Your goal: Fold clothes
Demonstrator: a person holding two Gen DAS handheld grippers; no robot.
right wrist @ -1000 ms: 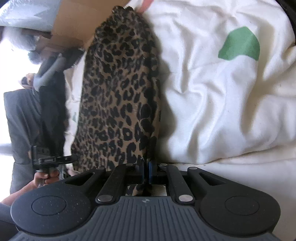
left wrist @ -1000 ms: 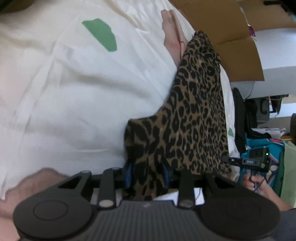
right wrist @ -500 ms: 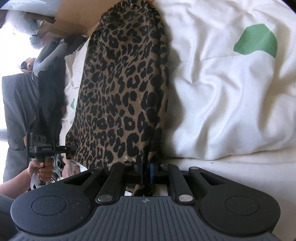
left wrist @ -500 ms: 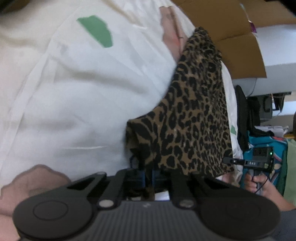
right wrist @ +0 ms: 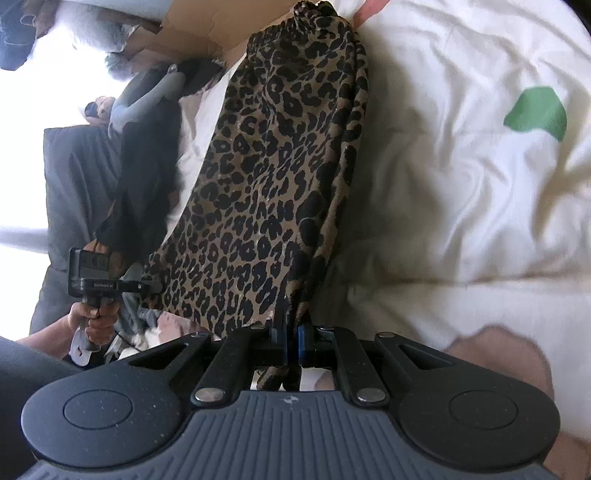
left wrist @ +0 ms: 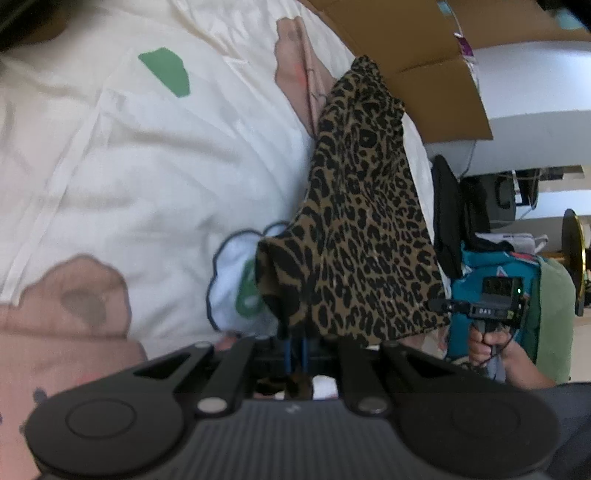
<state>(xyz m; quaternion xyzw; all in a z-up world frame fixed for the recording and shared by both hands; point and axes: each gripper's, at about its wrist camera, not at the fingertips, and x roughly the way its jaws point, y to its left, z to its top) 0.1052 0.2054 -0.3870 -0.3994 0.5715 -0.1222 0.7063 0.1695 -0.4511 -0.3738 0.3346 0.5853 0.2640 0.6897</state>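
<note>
**Inspector:** White bedding (left wrist: 155,177), printed with green and pink patches, covered the surface. Cardboard (left wrist: 417,70) stood at the far edge, with clutter beyond it on the right in the left wrist view. What did the tools hold?

**Assistant:** Both held the leopard cloth (left wrist: 362,236). The left gripper (left wrist: 295,343) was clamped on its near left corner; its jaws had just been closing, with cloth between them. The right gripper (right wrist: 291,339) was pinched shut on the near right corner.

**Inspector:** Position of the cloth?

**Assistant:** Its near edge was raised off the bedding between the two tools. The far end (right wrist: 314,14) looked bunched and lay near the cardboard, beside a pink patch.

**Inspector:** Step in hand?

**Assistant:** By my judgement, lifting the near edge to carry it over for a fold.

**Inspector:** Risks?

**Assistant:** Each grip took only a thin bite at a corner, so a hard pull could slip the cloth free. Uneven travel of the two hands would skew the fold. The bunched far end might drag along, not anchor, leaving creases. Soft, rumpled bedding gave poor support for a flat lay.
</note>
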